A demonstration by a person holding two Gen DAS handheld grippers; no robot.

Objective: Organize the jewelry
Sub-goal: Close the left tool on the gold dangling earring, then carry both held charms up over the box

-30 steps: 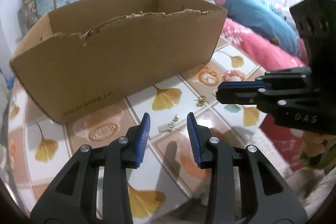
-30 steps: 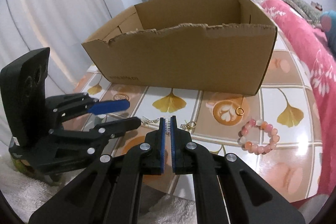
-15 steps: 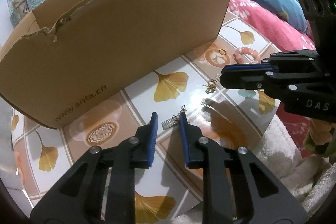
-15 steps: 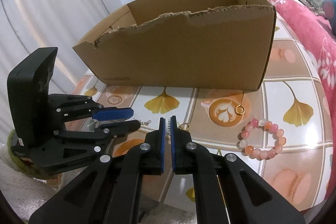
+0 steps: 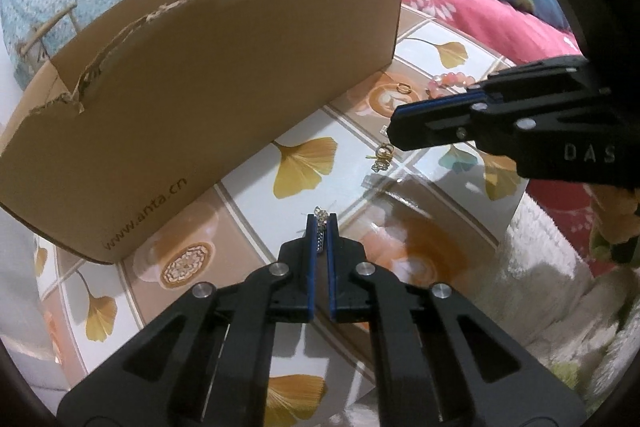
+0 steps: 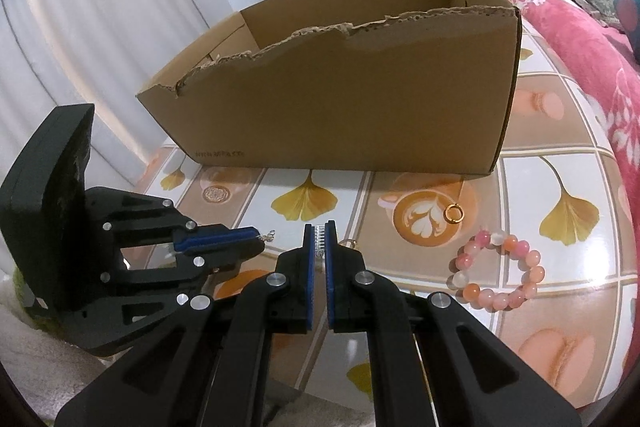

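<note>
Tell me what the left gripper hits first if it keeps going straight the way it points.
Probably the patterned tabletop just past its tips; the left gripper, shut on a small silver earring, angles steeply down. The cardboard box lies further ahead and left, though depth is unclear.

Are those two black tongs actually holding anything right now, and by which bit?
Yes. The left tongs have just closed on a small silver earring, pinched along its bar. The right tongs grip a matching earring the same way.
</note>
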